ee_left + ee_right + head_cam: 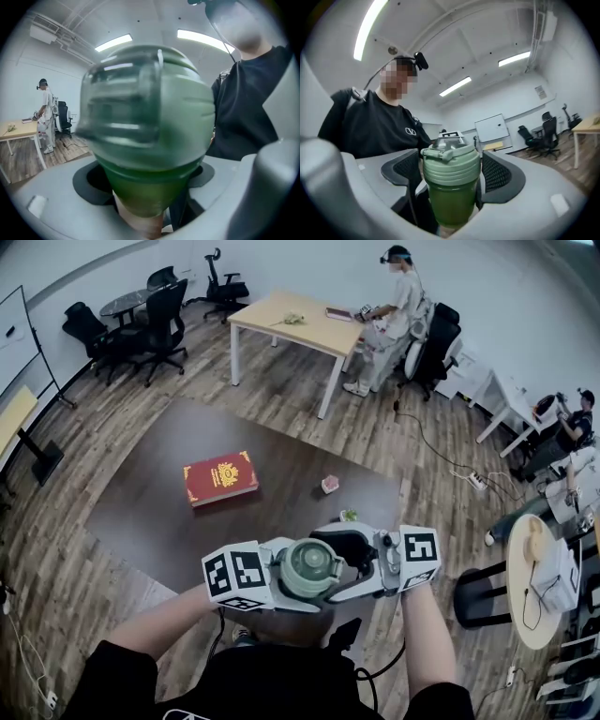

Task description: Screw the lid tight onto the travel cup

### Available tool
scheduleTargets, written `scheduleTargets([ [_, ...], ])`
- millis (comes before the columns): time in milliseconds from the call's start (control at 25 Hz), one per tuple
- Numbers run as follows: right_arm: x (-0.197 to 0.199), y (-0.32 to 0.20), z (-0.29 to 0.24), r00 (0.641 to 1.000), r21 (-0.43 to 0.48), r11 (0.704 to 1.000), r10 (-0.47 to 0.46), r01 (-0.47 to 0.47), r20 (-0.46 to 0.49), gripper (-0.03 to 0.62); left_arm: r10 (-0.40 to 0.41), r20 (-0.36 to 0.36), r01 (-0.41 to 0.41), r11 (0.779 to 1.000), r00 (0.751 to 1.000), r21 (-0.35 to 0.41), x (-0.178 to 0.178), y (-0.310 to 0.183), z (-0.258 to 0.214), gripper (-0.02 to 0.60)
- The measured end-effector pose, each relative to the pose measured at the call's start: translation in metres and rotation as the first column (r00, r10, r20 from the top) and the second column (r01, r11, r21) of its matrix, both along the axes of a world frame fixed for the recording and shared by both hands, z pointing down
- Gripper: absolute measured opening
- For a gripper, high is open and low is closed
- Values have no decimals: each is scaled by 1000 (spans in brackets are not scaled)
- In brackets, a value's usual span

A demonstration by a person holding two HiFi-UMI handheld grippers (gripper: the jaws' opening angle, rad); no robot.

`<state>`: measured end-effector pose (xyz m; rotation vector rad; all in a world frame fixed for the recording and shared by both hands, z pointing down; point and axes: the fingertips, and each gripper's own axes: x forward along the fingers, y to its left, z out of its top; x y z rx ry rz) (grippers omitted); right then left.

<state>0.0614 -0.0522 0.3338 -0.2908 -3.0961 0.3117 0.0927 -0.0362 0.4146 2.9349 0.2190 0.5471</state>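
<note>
A green travel cup (pixel 307 568) hangs in the air close to my chest, between both grippers. In the left gripper view its translucent green body (pixel 145 197) sits low between the jaws, and the lid (pixel 145 108) fills the picture, blurred. My left gripper (pixel 292 591) is shut on the cup from the left. In the right gripper view the cup stands upright and sharp with the ribbed lid (pixel 451 164) on top. My right gripper (pixel 451 176) comes from the opposite side, and its black pads (pixel 499 176) close on the lid's sides.
A dark brown table (pixel 141 512) lies ahead with a red book (pixel 220 477) and two small items (pixel 330 484) on it. Farther back are a wooden table (pixel 291 320) with a seated person, office chairs (pixel 159 320), and at the right a round table (pixel 534 577).
</note>
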Motion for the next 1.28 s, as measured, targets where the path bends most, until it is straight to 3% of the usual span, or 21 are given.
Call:
scheduleTargets([
  [120,0,4,-4,993,6,993,-118,118,4,423,29,-3,-29,1000,1000,-11,3,7,-4,400],
  [280,-6,-1,-9,994,10,994,-110,110,10,405,-3,-9,3,1000,1000,-12,0,1,-5,400],
  [360,-9,-7,-9,999,23,999,-38,37,28,399,-46,-1,46,999,999,2,-5,-8,-4,402],
  [440,-14,-16,-9,994,46,993,106,-107,34,396,-115,17,115,993,993,27,-11,-22,-2,400],
  [520,-21,-24,-9,954,87,950,297,-300,43,394,-188,30,187,981,982,47,-17,-36,1,400],
  [560,-24,-28,-8,915,96,910,402,-404,47,394,-216,30,215,976,976,46,-20,-42,3,400],
  [640,-28,-35,-6,793,95,788,608,-609,40,393,-256,31,255,966,966,36,-24,-50,5,400],
  [760,-30,-39,-4,537,123,534,843,-836,-8,391,-284,43,282,959,958,36,-25,-56,6,400],
  [840,-27,-39,-3,369,150,369,929,-917,-26,391,-288,46,287,958,957,33,-20,-58,7,400],
  [880,-25,-40,-3,300,161,300,954,-940,-27,391,-288,46,287,958,957,32,-17,-58,7,400],
  [920,-23,-40,-2,248,172,248,968,-953,-25,391,-287,45,286,958,957,29,-15,-59,8,400],
  [960,-22,-40,-2,216,181,217,976,-959,-23,391,-285,42,284,958,958,25,-12,-59,8,400],
  [1040,-20,-40,-2,201,183,201,979,-962,-20,393,-281,39,280,960,959,23,-10,-58,7,400],
  [1120,-20,-40,-3,231,184,228,973,-956,-5,396,-275,37,274,961,961,23,-10,-58,7,400],
  [1200,-23,-37,-5,317,168,310,948,-936,18,396,-269,28,269,963,963,7,-11,-58,5,400],
  [1280,-22,-30,-9,449,115,442,892,-890,52,399,-263,21,264,965,964,-12,-15,-58,3,400],
])
